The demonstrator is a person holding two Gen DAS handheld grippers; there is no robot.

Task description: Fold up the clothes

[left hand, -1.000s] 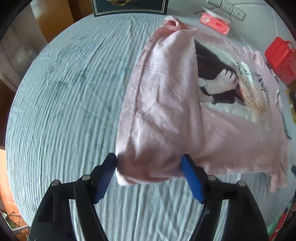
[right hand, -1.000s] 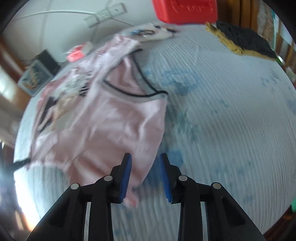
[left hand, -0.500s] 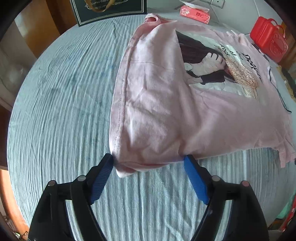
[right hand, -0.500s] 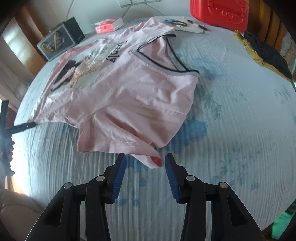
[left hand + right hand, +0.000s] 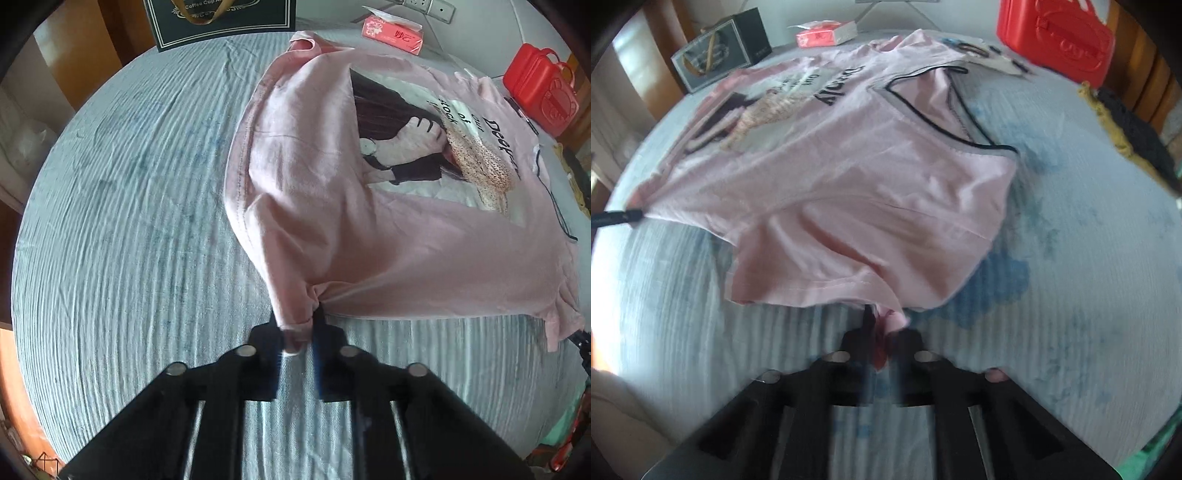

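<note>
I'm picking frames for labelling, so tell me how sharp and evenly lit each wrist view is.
Left wrist view: mostly sharp, the pink T-shirt print readable, slight smear at the left gripper, even daylight, strong fisheye bending. Right wrist view: motion-blurred throughout, the right gripper streaked, a blown-out glare patch at the left edge.

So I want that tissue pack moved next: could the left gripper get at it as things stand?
Probably not now: the left gripper is shut on the pink shirt, and the tissue pack lies beyond the shirt at the bed's far edge.
</note>
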